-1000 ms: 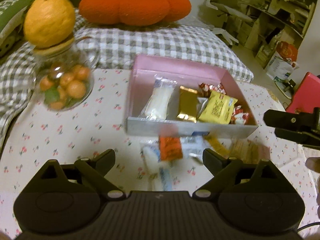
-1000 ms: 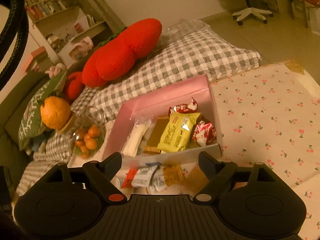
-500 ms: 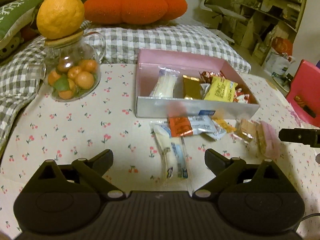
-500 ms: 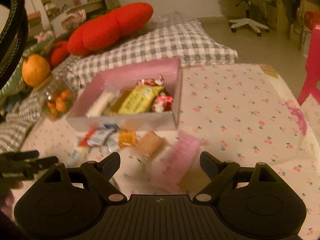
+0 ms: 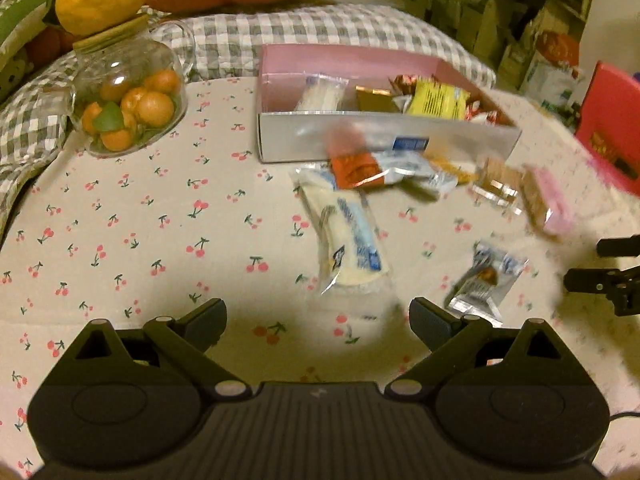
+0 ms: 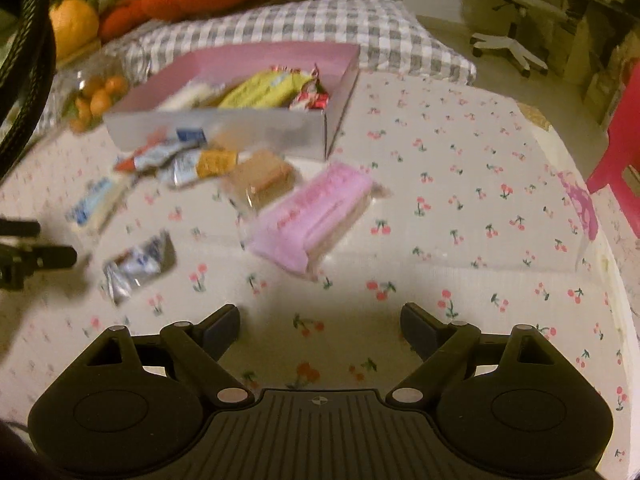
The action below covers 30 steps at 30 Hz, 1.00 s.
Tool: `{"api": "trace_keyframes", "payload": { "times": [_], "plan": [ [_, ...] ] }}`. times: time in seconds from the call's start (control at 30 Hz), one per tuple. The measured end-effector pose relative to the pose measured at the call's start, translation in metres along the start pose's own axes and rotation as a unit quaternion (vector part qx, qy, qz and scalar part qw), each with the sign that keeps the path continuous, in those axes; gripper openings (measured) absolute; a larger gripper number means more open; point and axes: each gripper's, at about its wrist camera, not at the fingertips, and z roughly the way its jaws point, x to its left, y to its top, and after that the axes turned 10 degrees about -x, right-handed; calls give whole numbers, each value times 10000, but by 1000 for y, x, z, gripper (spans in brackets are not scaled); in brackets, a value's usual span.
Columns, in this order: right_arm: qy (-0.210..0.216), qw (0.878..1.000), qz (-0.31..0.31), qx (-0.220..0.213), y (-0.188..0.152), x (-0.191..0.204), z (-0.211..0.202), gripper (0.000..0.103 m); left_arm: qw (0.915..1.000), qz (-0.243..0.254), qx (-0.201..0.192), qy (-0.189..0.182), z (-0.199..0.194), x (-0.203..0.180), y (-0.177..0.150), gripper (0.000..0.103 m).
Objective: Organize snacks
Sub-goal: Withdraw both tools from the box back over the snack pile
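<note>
Pulling back since half a second ago, both my wrist views now take in more cherry-print tablecloth point(image 5: 140, 220). Pink box point(image 5: 360, 64): far edge, snacks inside. Pink wafer pack point(image 6: 316, 212): loose, just ahead of my right gripper point(image 6: 320, 330). White bar point(image 5: 350, 236): ahead of my left gripper point(image 5: 318, 318). Silver wrapper point(image 5: 482, 280): newly visible, between them. Both grippers hover low, jaws spread, holding nothing.

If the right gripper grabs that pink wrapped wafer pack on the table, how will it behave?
The pink wafer pack looks flat and boxy, so it probably lifts stiffly and won't roll. Its glossy wrapper may slide between the fingers of the right gripper. Wafers are likely brittle, so a hard squeeze could crush them.
</note>
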Motion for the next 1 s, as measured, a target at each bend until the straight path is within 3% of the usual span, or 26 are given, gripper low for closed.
{"api": "trace_keyframes", "payload": {
  "times": [0.13, 0.37, 0.87, 1.0],
  "plan": [
    [-15, 9995, -91, -318, -10, 1, 1, 103, 9997, 200, -61, 84, 8, -3, -8, 103],
    [101, 9969, -50, -779, -9, 2, 12, 103, 9976, 411, -544, -130, 11, -8, -13, 103],
    [-106, 9962, 143, -853, 14, 10, 38, 103, 9972, 347, -647, -138, 27, -20, -1, 103],
    [-122, 9964, 170, -822, 17, 9, 40, 103, 9973, 331, -628, -157, 29, -21, 3, 98]
  ]
}}
